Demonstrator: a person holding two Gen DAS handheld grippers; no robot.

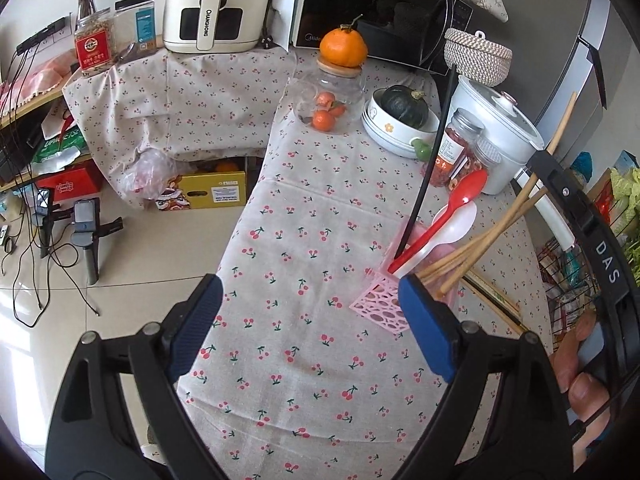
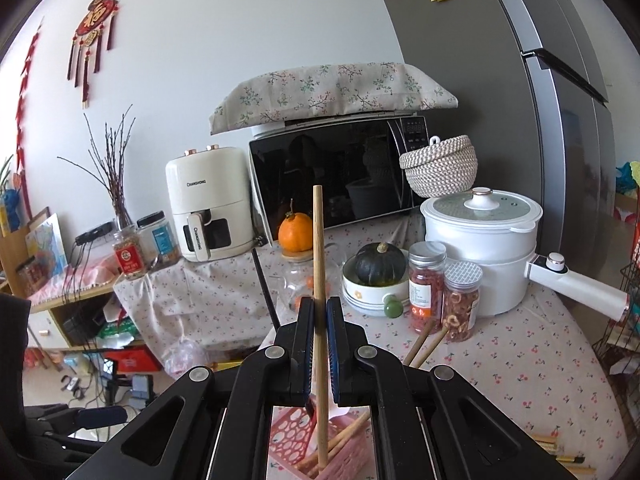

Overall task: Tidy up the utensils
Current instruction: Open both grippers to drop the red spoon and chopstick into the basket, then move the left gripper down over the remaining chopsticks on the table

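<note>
Wooden chopstick (image 2: 318,264), clenched upright in the right hand-held gripper (image 2: 319,312), next needs lowering into the pink holder (image 2: 294,446); left hand-held gripper (image 1: 308,320) gapes empty.

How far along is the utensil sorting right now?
Done: red spoon, white spoon and several wooden chopsticks stand in the pink holder. In hand: the right gripper pinches one chopstick upright over it; the left gripper is open. Left: chopsticks still on the cloth.
</note>
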